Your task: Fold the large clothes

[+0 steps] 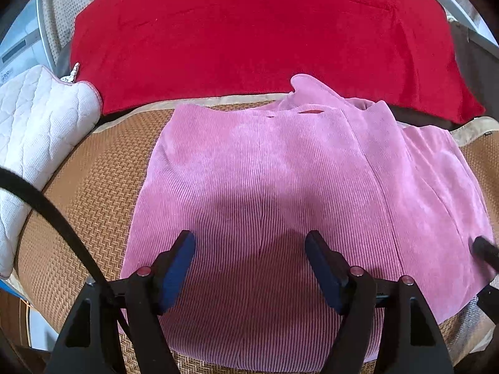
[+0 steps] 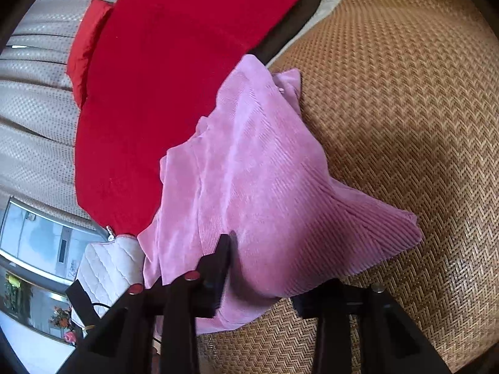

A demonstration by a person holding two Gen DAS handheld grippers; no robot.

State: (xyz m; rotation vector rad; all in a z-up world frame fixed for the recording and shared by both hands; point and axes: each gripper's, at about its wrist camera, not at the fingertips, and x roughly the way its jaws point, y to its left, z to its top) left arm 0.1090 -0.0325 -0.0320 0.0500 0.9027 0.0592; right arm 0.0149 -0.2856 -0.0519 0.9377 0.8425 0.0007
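A pink ribbed garment [image 1: 265, 171] lies spread on a woven brown mat [image 1: 93, 193], with one side folded over along its right part. My left gripper [image 1: 249, 243] hovers just above the garment's near middle, open, and its blue pads [image 1: 177, 265] touch no cloth. In the right wrist view the garment [image 2: 265, 171] is bunched at its edge. My right gripper [image 2: 265, 271] straddles that bunched edge. One finger [image 2: 221, 258] rests on top of the cloth and the other finger's tip is hidden under it. The jaws stand wide apart, open. The right gripper's finger [image 1: 483, 249] also shows, blurred.
A red blanket [image 1: 249, 31] lies beyond the garment at the mat's far side. A white quilted pillow [image 1: 34, 131] sits at the left. A black cable [image 1: 46, 208] crosses the left wrist view. Bare mat [image 2: 405, 109] stretches to the right of the garment.
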